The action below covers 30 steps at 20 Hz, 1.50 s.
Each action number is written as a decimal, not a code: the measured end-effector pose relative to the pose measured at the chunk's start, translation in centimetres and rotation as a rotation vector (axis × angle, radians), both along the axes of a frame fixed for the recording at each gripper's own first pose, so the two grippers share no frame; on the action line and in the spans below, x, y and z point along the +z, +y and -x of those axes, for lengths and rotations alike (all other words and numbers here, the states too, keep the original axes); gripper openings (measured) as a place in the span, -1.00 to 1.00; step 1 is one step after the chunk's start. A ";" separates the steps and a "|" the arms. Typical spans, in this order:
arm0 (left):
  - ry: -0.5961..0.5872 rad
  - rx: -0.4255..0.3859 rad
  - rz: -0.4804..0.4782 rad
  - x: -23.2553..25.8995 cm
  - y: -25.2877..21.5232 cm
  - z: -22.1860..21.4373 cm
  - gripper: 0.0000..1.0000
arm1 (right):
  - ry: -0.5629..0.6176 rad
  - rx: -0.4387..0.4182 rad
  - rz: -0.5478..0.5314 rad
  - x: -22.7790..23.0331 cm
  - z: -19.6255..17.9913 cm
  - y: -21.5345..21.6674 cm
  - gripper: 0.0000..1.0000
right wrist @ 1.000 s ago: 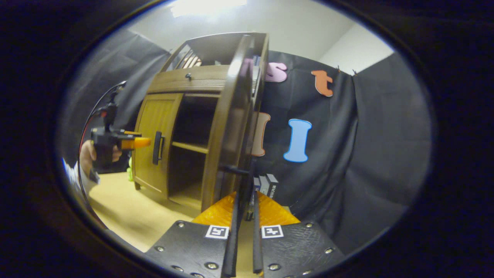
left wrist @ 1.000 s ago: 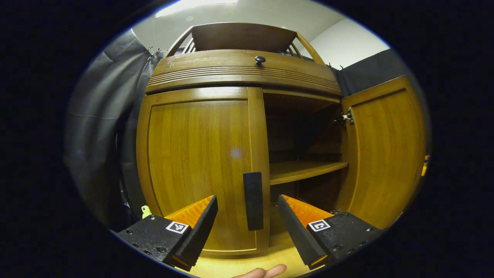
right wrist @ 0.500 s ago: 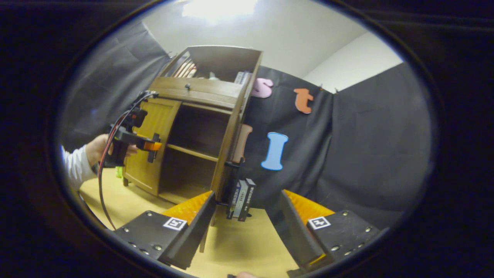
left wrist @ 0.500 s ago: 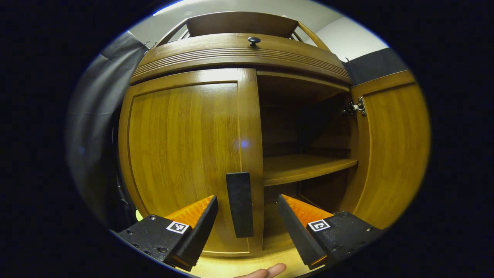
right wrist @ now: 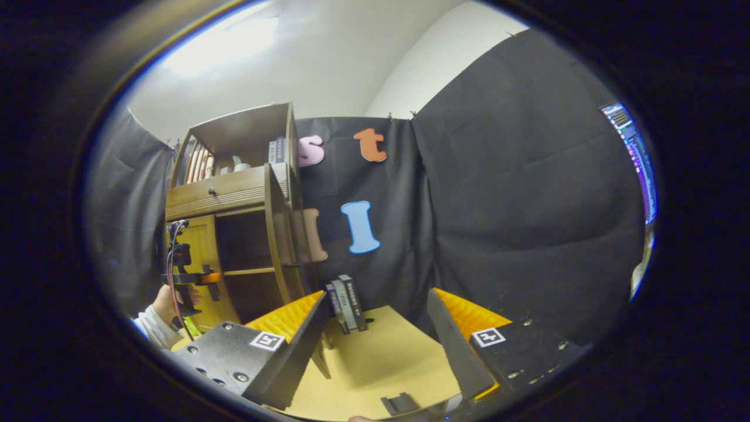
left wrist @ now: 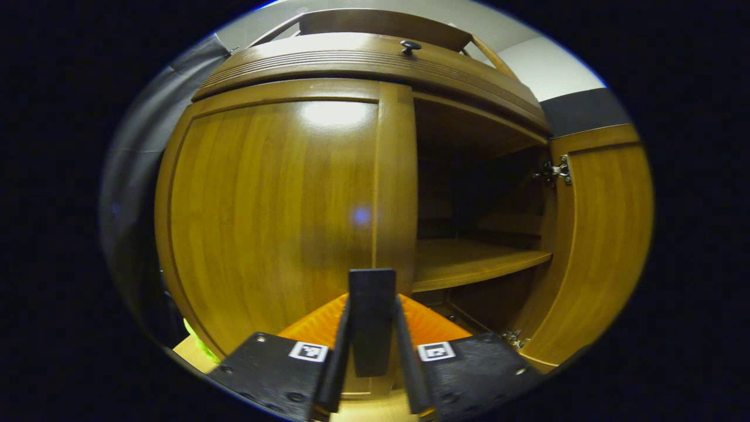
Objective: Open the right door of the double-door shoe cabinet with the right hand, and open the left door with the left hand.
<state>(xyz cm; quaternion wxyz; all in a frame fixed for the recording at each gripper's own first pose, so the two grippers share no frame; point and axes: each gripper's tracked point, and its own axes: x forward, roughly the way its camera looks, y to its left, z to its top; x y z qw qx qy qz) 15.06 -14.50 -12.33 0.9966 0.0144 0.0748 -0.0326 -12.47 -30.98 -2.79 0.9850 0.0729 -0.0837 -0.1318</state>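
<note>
In the left gripper view, the left gripper [left wrist: 371,375] has its fingers [left wrist: 337,366] clenched on the dark upright handle [left wrist: 371,319] of the cabinet's left door [left wrist: 269,205]; one finger presses each side of the handle. The left door looks closed, lying flat against the front of the cabinet [left wrist: 363,61]. Beside it the right half of the cabinet stands uncovered, with a wooden shelf [left wrist: 469,261] running across the dark inside. The right door [left wrist: 603,234] is swung wide open, and a metal hinge [left wrist: 554,172] joins it to the cabinet near the top. A small dark knob [left wrist: 410,45] sits on the drawer front above the doors.

In the right gripper view, the right gripper [right wrist: 375,343] hangs well apart from the cabinet [right wrist: 234,193], with its fingers [right wrist: 307,346] released, spread wide and holding nothing. Below them lies the pale tabletop [right wrist: 381,363]. The open right door [right wrist: 280,234] shows edge-on. A few books [right wrist: 347,302] stand upright on the tabletop close to the black cloth wall [right wrist: 498,223]. Farther off at the left door, a hand [right wrist: 170,300] with a white sleeve [right wrist: 153,328] holds the left gripper [right wrist: 211,280].
</note>
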 end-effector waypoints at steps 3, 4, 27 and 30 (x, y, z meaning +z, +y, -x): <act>0.038 -0.019 -0.033 -0.6 0.0 0.3 -0.32 | -0.005 -0.034 -0.005 0.2 1.0 -0.6 1.00; 0.060 -0.019 -0.053 -0.8 0.1 0.5 -0.32 | 0.001 -0.050 -0.001 0.1 0.9 -1.0 0.99; 0.117 -0.214 -0.026 0.6 1.9 12.3 -0.41 | 0.071 0.034 0.051 -0.9 -3.5 6.9 1.00; 0.110 -0.224 -0.025 1.2 2.9 14.1 -0.43 | 0.074 0.053 0.056 -0.9 -4.0 8.2 1.00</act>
